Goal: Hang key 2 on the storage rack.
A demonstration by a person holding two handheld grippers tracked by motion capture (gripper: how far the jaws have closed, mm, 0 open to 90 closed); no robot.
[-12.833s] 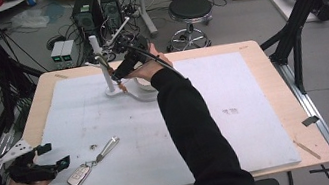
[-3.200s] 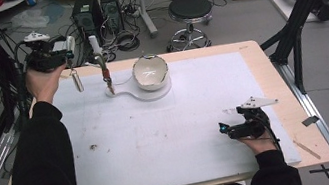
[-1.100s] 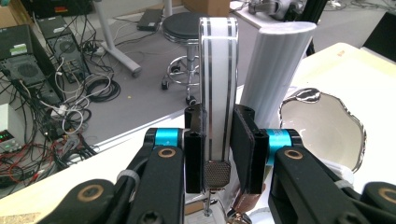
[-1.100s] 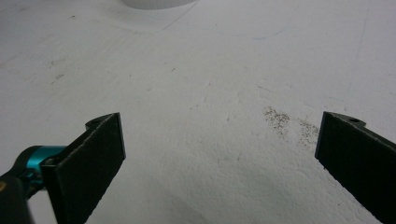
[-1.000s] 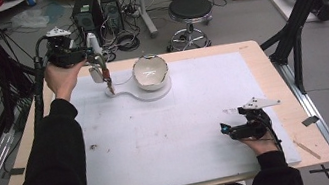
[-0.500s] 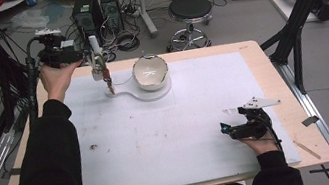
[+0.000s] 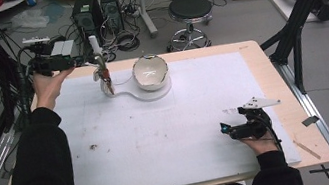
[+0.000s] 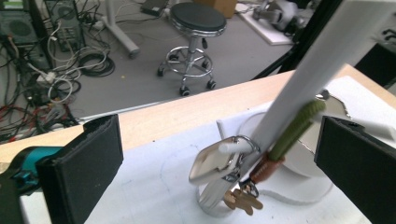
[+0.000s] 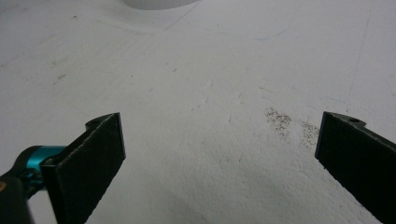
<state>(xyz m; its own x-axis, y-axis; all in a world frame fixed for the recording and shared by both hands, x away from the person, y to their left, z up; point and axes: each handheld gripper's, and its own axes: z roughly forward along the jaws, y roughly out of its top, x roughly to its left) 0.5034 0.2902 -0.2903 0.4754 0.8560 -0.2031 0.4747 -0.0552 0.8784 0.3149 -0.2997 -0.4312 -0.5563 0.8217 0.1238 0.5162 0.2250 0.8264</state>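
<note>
Key bunch point(image 8: 233, 179) hung on the white post point(image 8: 299, 88) of a stand, seen between the fingers of the left gripper point(image 8: 219, 154). The left fingers stand wide and have just been opening; the bunch lies in the gap between them, nearer the right-hand finger point(image 8: 359, 163), and neither pad presses on it. The bunch consists of a silver clip or fob point(image 8: 212, 163), a ring looped over a small peg on the post, a brown tag, a green corded strap point(image 8: 294, 128) and brass-coloured keys hanging at the bottom, close to the post's base. By appearance it is light, hard and metallic, hence likely slippery against the pads, and loosely jointed: its parts would swing and rattle rather than move as one stiff body. It is not fragile. The flat silver fob offers the broadest, steadiest faces for a hold; the strap is soft and would give; the dangling keys are a poor purchase. In the high view the left gripper point(image 7: 53, 63) is held beside the post at the far edge of the counter point(image 7: 259, 66), next to a white bowl point(image 7: 150, 72). The right gripper point(image 7: 239, 128) rests well apart, its fingers wide over bare counter with nothing between them.
</note>
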